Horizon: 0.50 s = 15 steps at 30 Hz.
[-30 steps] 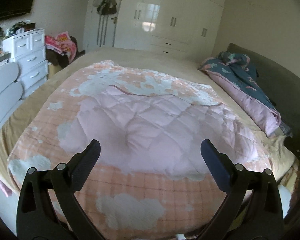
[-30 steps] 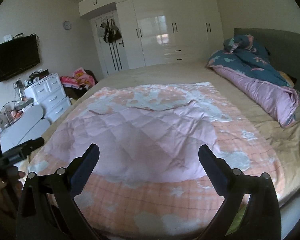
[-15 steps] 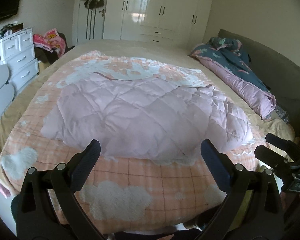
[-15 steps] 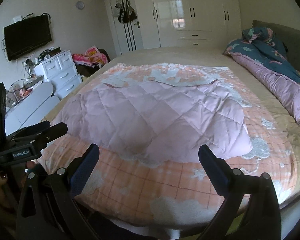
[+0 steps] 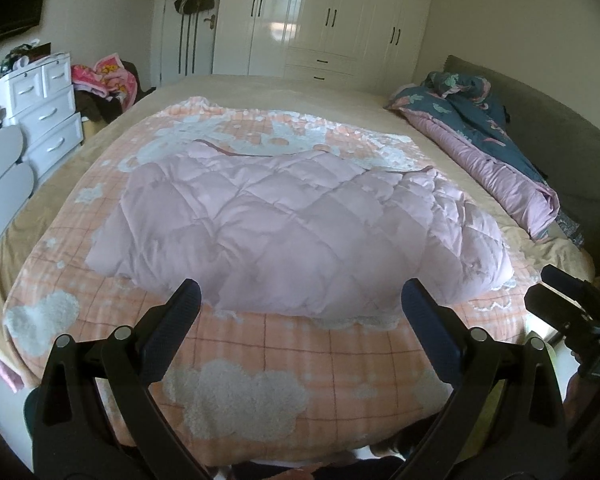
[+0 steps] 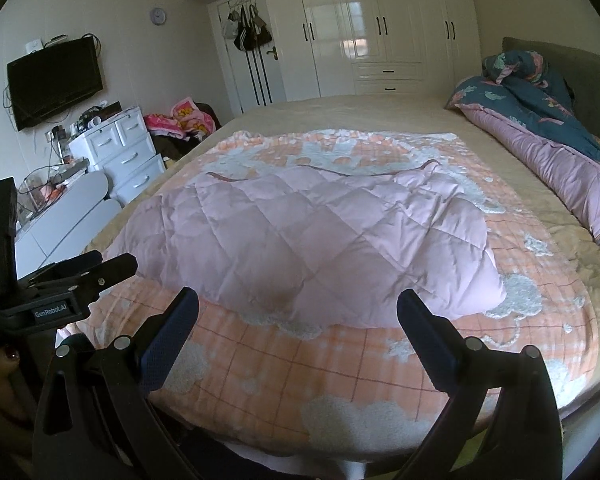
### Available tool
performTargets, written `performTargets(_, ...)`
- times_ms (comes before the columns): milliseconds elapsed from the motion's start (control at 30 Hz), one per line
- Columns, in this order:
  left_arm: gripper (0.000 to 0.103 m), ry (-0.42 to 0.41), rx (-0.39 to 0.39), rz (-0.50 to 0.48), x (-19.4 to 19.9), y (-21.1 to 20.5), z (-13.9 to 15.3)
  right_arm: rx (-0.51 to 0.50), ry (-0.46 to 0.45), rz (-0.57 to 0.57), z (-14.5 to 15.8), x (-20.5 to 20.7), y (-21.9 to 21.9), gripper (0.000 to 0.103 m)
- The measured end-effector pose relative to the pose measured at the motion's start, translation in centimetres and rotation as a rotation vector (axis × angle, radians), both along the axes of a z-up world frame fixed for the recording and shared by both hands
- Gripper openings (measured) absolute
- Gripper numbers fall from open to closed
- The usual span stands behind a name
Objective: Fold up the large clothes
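Observation:
A pale pink quilted garment (image 5: pixel 296 232) (image 6: pixel 312 240) lies spread flat on an orange checked blanket (image 5: pixel 300 356) (image 6: pixel 340 364) with white cloud shapes, covering the bed. My left gripper (image 5: pixel 300 300) hangs open above the blanket's near edge, short of the garment's hem, with nothing between its fingers. My right gripper (image 6: pixel 298 304) is open too, at the same near edge and further right, also holding nothing. Each view catches the other gripper at its side: the right one (image 5: pixel 572 312), the left one (image 6: pixel 96 266).
A rolled blue and pink duvet (image 5: pixel 496 156) (image 6: pixel 552 140) lies along the grey headboard (image 5: pixel 560 128) on the right. White drawers (image 5: pixel 44 108) (image 6: pixel 128 152) and a heap of clothes (image 6: pixel 180 120) stand left of the bed. White wardrobes (image 6: pixel 380 28) fill the far wall.
Both grippers have drawn back from over the garment towards the near edge of the bed, so more of the blanket shows. Both stay open.

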<state>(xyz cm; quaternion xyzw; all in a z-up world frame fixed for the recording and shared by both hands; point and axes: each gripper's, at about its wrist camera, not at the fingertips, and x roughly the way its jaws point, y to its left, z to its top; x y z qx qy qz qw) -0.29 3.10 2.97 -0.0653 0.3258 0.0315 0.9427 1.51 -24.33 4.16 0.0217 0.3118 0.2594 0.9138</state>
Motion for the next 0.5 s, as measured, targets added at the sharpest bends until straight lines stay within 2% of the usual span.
performTargets(500, 0.094, 0.013, 0.014, 0.007, 0.19, 0.17, -0.27, -0.002, 0.001, -0.007, 0.06, 0.09, -0.12, 0.099)
